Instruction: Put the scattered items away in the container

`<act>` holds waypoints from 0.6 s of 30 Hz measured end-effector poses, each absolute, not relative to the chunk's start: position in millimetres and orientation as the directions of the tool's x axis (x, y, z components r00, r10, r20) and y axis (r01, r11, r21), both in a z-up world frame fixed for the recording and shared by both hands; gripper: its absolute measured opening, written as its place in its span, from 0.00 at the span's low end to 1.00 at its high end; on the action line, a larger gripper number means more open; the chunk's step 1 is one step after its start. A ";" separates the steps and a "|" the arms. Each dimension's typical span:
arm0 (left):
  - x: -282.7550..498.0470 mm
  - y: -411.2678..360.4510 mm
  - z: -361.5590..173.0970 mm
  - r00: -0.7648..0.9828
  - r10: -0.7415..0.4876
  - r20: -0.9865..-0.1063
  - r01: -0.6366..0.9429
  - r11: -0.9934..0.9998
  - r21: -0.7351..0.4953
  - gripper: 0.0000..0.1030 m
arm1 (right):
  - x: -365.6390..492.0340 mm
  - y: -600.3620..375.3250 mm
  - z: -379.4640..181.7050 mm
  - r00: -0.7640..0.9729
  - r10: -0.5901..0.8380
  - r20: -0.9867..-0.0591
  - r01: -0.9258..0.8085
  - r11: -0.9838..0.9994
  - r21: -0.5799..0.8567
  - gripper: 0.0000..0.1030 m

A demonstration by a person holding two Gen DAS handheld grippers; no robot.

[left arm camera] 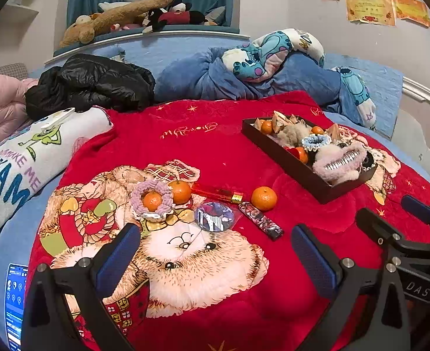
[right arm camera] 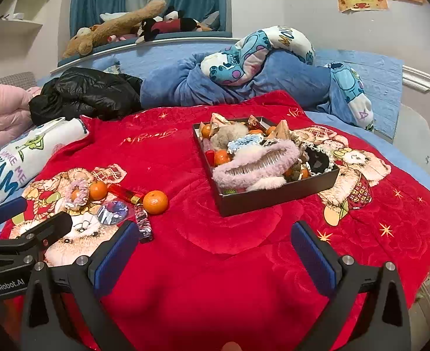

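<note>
A black tray [left arm camera: 297, 166] [right arm camera: 273, 198] on the red blanket holds tangerines, scrunchies, a fluffy pink hair clip [left arm camera: 339, 162] [right arm camera: 256, 162] and wrapped snacks. Loose on the blanket lie a purple scrunchie [left arm camera: 152, 199] [right arm camera: 79, 191] ringing a tangerine, a second tangerine [left arm camera: 180, 192] [right arm camera: 98, 190], a third tangerine [left arm camera: 263, 198] [right arm camera: 155, 201], a red lighter [left arm camera: 216, 193] [right arm camera: 125, 193], a patterned lighter [left arm camera: 260, 220] [right arm camera: 143, 223] and a shiny round packet [left arm camera: 213, 216] [right arm camera: 111, 211]. My left gripper [left arm camera: 216, 259] hangs open just short of the packet. My right gripper [right arm camera: 216, 256] is open over bare blanket in front of the tray.
A black jacket [left arm camera: 92, 83], blue bedding with a cartoon pillow [left arm camera: 270, 55] and a printed white pillow [left arm camera: 25, 158] border the red blanket [right arm camera: 215, 278]. A lit phone [left arm camera: 15, 301] lies at the bed's left edge. Plush toys [left arm camera: 121, 14] line the far ledge.
</note>
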State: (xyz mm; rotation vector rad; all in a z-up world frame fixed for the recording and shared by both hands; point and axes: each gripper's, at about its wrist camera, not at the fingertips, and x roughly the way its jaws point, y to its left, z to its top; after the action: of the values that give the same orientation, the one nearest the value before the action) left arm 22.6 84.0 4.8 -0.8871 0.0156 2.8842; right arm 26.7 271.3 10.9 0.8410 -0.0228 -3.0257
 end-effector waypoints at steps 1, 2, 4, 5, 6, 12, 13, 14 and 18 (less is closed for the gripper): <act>22.9 84.8 4.6 -0.821 0.113 -0.560 -0.121 -0.992 -0.023 1.00 | 26.3 272.0 10.5 -0.855 -0.005 -0.519 -0.005 -1.000 0.017 1.00; 22.9 85.2 4.4 -0.821 0.113 -0.560 -0.121 -0.992 -0.022 1.00 | 25.7 272.4 9.9 -0.852 -0.005 -0.523 -0.007 -1.000 0.021 1.00; 23.1 85.1 4.3 -0.819 0.118 -0.562 -0.124 -0.992 -0.029 1.00 | 25.0 272.5 9.6 -0.850 -0.006 -0.526 -0.008 -1.000 0.025 1.00; 23.1 85.1 4.3 -0.818 0.120 -0.563 -0.124 -0.992 -0.032 1.00 | 25.0 272.3 9.6 -0.850 -0.007 -0.527 -0.008 -1.000 0.026 1.00; 23.1 84.9 4.4 -0.818 0.122 -0.562 -0.124 -0.992 -0.035 1.00 | 24.9 271.9 9.5 -0.850 -0.006 -0.527 -0.009 -1.000 0.026 1.00; 21.6 83.8 4.1 -0.811 0.132 -0.570 -0.127 -0.991 -0.048 1.00 | 24.7 270.9 8.9 -0.850 0.003 -0.526 -0.017 -1.000 0.021 1.00; 22.1 83.5 4.7 -0.810 0.138 -0.569 -0.131 -0.990 -0.054 1.00 | 25.2 270.4 9.0 -0.850 0.005 -0.527 -0.018 -1.000 0.019 1.00; 22.7 83.3 5.4 -0.812 0.143 -0.566 -0.135 -0.989 -0.056 1.00 | 25.7 270.0 9.3 -0.851 0.007 -0.525 -0.019 -1.000 0.018 1.00; 24.1 82.1 6.7 -0.811 0.156 -0.564 -0.142 -0.987 -0.069 1.00 | 27.6 269.2 10.6 -0.858 0.009 -0.514 -0.020 -1.000 0.016 1.00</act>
State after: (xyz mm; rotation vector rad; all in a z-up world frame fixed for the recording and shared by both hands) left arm 24.1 82.0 6.7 -0.8906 -0.0353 2.8489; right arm 27.6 269.2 10.6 0.8419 -0.0322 -3.0417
